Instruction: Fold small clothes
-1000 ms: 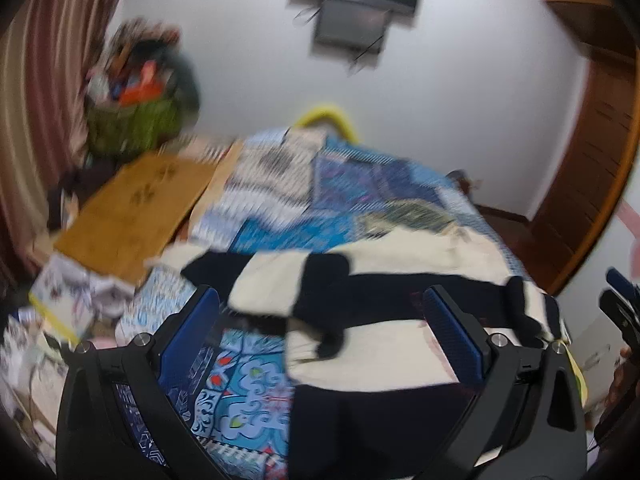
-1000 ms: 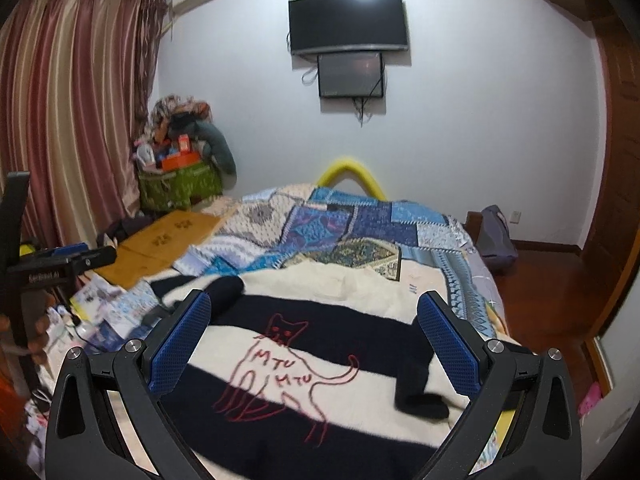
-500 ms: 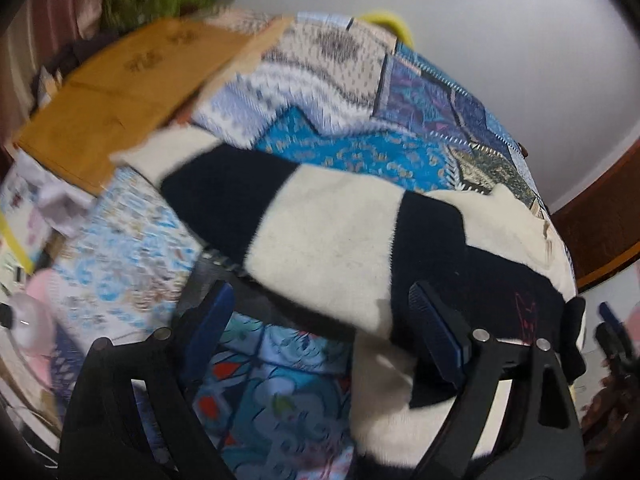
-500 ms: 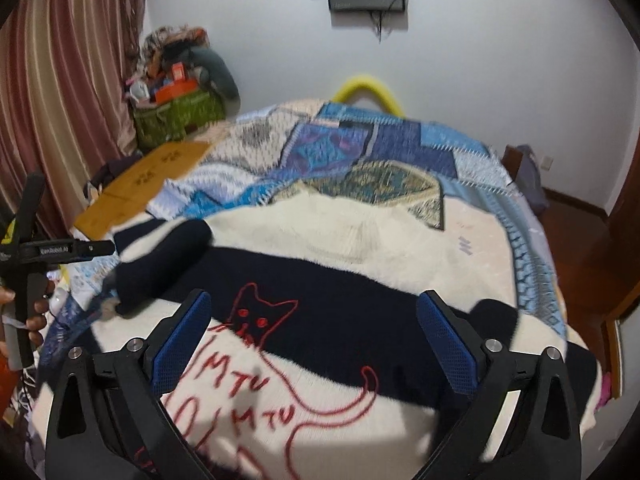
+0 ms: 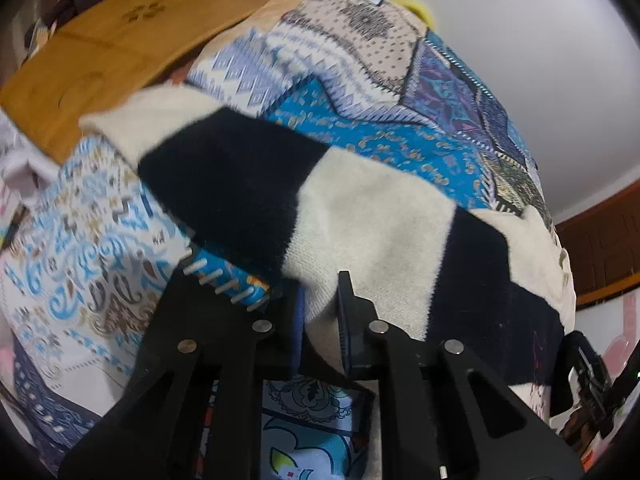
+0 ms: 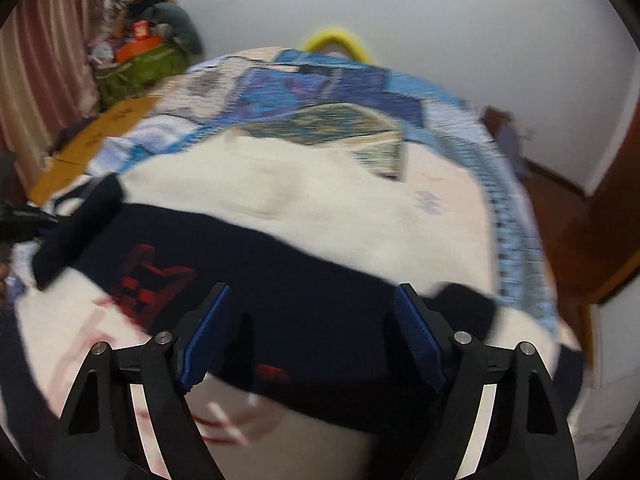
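Observation:
A cream and navy striped sweater [image 6: 304, 200] with a red cat drawing [image 6: 148, 280] lies spread on the patchwork bed. Its left sleeve [image 5: 248, 176] stretches out to the left across the quilt. My left gripper [image 5: 320, 312] is shut on the cream edge of that sleeve near the body. My right gripper [image 6: 312, 320] is open, low over the navy band at the sweater's right side, with cloth between its fingers. The view is motion-blurred.
A patchwork quilt [image 5: 420, 80] covers the bed. An orange-brown board [image 5: 100, 48] lies at the left edge of the bed. A green basket of clutter [image 6: 136, 68] stands by the curtain. A wooden door [image 6: 612, 220] is at right.
My left gripper has dropped to the sleeve and closed on its cream edge. My right gripper has lowered and moved forward over the sweater, still open.

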A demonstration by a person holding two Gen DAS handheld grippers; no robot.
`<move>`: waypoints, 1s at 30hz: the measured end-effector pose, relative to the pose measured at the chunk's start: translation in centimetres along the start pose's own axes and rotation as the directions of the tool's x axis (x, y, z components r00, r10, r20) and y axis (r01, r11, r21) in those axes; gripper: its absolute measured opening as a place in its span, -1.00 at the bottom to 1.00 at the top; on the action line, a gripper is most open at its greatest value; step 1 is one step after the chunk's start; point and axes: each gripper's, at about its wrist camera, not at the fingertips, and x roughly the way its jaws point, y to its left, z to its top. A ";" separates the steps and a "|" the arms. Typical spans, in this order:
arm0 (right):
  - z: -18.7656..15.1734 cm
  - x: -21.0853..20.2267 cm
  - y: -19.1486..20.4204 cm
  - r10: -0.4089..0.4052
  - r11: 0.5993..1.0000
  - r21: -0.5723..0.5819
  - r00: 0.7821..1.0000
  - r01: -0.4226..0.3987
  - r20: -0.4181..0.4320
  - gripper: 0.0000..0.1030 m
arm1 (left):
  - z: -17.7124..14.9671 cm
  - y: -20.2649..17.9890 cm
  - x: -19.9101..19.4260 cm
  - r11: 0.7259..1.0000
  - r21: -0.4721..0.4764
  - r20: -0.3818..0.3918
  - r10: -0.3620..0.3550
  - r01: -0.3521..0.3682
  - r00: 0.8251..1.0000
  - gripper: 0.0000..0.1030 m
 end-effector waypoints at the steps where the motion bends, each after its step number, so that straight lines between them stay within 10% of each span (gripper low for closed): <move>1: 0.0 -0.3 -0.8 -0.026 1.000 0.004 1.000 0.026 0.003 0.52 | 0.1 -0.2 -0.2 1.000 0.015 0.011 0.006 -0.006 1.000 -0.75; 8: -2.7 -0.2 -5.1 -0.074 0.996 0.047 0.992 0.079 -0.098 0.52 | 1.1 -3.9 -4.0 0.992 0.129 0.103 -0.004 -0.009 0.995 -0.78; 15: -4.2 -1.5 -6.9 -0.033 0.996 0.074 0.996 0.040 -0.082 -0.67 | 1.2 -10.6 -7.9 0.961 0.275 0.166 -0.086 0.037 0.982 -0.78; 30: -7.8 -7.4 -12.5 -0.104 0.980 0.160 0.991 0.115 -0.079 -0.63 | -5.6 -24.3 -3.9 0.830 0.547 0.008 -0.136 0.110 0.991 -0.78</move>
